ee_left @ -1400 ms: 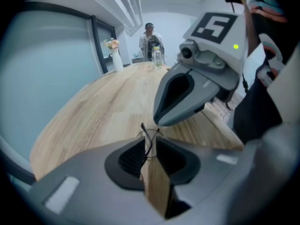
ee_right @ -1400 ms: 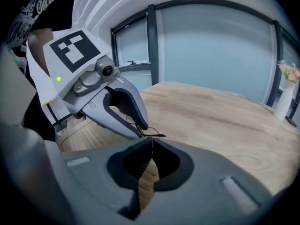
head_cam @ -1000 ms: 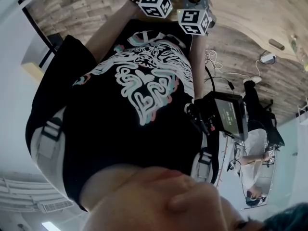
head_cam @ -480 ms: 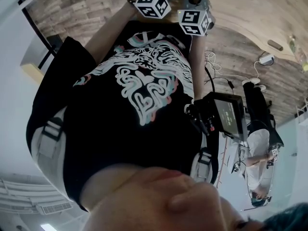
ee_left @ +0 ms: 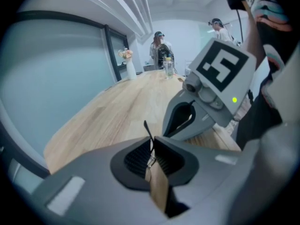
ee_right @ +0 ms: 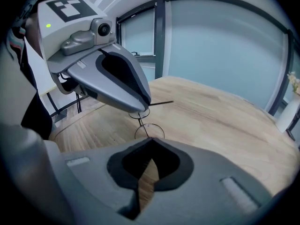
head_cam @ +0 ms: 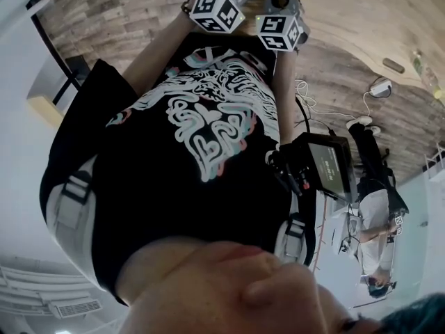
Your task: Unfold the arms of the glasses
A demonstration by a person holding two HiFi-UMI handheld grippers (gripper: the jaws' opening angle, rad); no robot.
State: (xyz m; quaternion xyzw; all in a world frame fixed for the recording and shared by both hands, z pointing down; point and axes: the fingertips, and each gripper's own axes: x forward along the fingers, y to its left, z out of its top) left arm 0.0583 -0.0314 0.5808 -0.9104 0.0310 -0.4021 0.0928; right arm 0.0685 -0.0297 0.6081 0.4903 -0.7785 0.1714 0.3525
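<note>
Two grippers hold one pair of glasses (ee_right: 150, 131) clear of the table (ee_right: 225, 121) beneath them.

**Right gripper** (ee_right: 151, 142): the jaws are closed to a point on a fine wire that runs forward from the tips to the frame. This wire is judged to be one arm.

**Left gripper** (ee_left: 152, 142): the jaws are likewise pressed together on the frame, and a dark arm tip (ee_left: 146, 127) stands out just beyond them. In the right gripper view it enters from the upper left with its tips at the far lens. A second arm (ee_right: 161, 103) juts sideways past those tips. The glasses therefore lie between the two sets of tips.

**Step in hand, as judged:** swinging an arm out about its hinge.
- Use the left gripper as a fixed anchor at the frame.
- Carry the right gripper in a slow arc round the hinge, not in a straight pull.
- Stop once the arm resists.
- Grip lightly, since too much force may bend the wire and too little may let it slide.

**Materials:**
- Glasses: fine dark wire, round rims and clear lenses, probably springy and easily deformed.
- Jaws: matt grey plastic with ribbed dark pads (ee_left: 137, 157).
- Table: pale wood, smooth, with long straight grain.
</note>
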